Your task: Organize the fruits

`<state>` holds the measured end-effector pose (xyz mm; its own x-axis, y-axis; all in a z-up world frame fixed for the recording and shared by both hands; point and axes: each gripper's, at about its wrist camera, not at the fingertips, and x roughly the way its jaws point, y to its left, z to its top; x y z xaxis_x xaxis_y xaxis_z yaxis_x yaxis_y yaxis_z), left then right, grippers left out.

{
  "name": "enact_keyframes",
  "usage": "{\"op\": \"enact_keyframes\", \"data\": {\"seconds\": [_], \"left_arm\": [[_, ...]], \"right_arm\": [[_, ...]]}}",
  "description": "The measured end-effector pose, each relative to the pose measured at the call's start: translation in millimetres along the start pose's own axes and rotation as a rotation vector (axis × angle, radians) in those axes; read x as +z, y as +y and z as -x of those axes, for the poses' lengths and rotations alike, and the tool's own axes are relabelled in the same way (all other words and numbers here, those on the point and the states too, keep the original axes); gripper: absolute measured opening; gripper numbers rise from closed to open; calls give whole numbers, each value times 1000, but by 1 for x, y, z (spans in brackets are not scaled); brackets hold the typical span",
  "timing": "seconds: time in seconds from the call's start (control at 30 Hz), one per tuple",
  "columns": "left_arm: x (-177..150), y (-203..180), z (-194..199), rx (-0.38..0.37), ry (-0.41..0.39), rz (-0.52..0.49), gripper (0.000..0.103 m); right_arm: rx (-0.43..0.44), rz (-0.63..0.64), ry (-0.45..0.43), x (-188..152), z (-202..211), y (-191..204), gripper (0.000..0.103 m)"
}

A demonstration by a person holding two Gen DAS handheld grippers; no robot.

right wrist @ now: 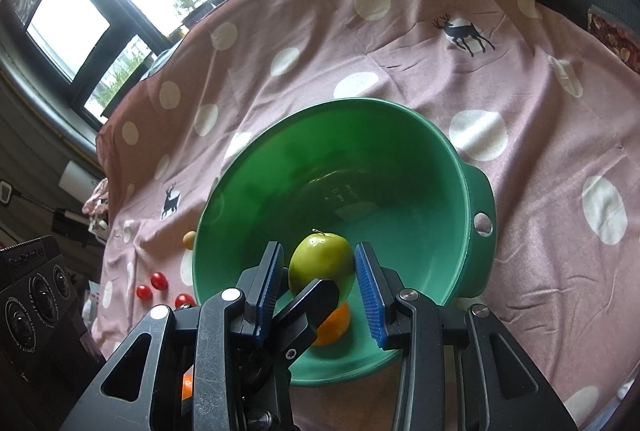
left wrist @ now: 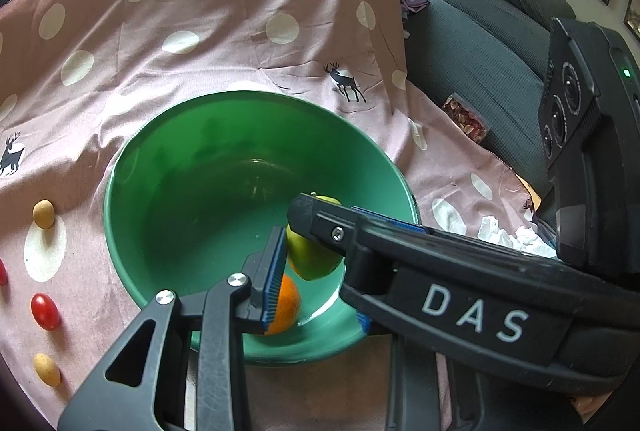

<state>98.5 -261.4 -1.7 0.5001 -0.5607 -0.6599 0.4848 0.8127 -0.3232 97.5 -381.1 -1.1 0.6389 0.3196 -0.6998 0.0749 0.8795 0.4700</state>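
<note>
A green apple (right wrist: 320, 263) is held between the blue pads of the right gripper (right wrist: 320, 273), whose jaws are closed narrowly on its two sides. The apple is kept just above the near part of a green bowl (right wrist: 472, 191), stem upward. Beneath it an orange (right wrist: 334, 323) is seen inside the bowl, close to the near wall.

The left gripper (left wrist: 316, 291) is pointed down into the same bowl from the left. One blue pad (left wrist: 274, 279) is seen just beside the orange, but the other finger is hidden behind the right gripper, so it cannot be told how the left jaws stand or whether anything is held by them.

The bowl is set on a pink cloth (right wrist: 460, 79) printed with white dots and dark deer. On the cloth to the left of the bowl, red cherry tomatoes (left wrist: 45, 311) and small yellowish fruits (left wrist: 43, 213) are laid out apart from one another. A dark armchair (left wrist: 488, 43) is seen beyond the cloth's right edge.
</note>
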Motion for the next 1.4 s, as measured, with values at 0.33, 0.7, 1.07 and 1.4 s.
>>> {"op": "enact_keyframes", "data": {"seconds": [0.33, 0.7, 1.07, 1.4], "left_arm": [[-1, 1, -3, 2, 11, 3, 28], [-3, 1, -9, 0, 27, 11, 28], [-3, 0, -3, 29, 12, 11, 29], [-1, 6, 57, 80, -112, 1, 36]], "right_arm": [[-22, 8, 10, -2, -3, -1, 41], [-45, 1, 26, -2, -7, -1, 41], [-87, 3, -1, -1, -3, -1, 41], [-62, -45, -104, 3, 20, -1, 43]]}}
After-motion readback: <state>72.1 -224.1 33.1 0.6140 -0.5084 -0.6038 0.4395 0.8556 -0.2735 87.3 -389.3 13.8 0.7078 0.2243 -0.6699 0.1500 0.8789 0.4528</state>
